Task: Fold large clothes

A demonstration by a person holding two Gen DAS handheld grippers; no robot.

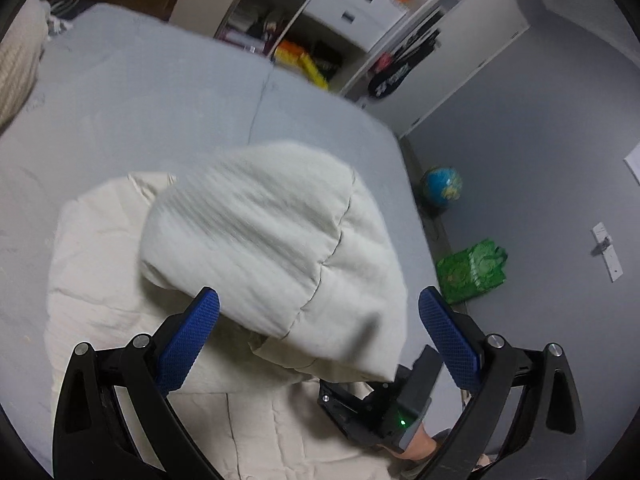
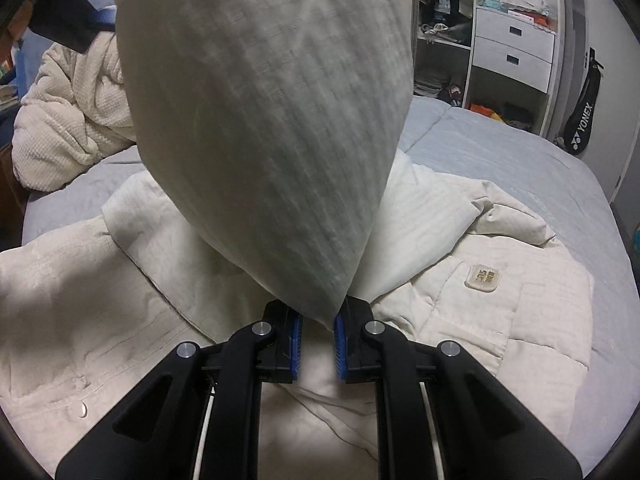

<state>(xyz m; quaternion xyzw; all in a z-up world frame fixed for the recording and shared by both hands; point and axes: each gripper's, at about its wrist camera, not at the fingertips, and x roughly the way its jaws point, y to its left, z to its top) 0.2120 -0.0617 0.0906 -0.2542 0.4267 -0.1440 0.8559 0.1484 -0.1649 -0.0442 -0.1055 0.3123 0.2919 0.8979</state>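
Note:
A cream quilted jacket (image 2: 480,320) lies spread on a blue-grey bed (image 2: 500,160), with a small square label (image 2: 482,278) on its chest. My right gripper (image 2: 319,328) is shut on the tip of a puffy sleeve (image 2: 272,120), which it holds up off the jacket. In the left wrist view that sleeve (image 1: 260,240) arcs over the jacket body (image 1: 100,280), and the right gripper (image 1: 380,404) grips its lower end. My left gripper (image 1: 320,320) hovers above the jacket. Its blue pads (image 1: 192,340) stand wide apart and touch nothing.
A cream waffle blanket (image 2: 68,120) is heaped at the bed's far left. White shelves and drawers (image 2: 512,52) stand behind the bed, with a racket bag (image 2: 582,124) beside them. A globe (image 1: 442,184) and a green bag (image 1: 472,272) sit on the floor by the bed's right edge.

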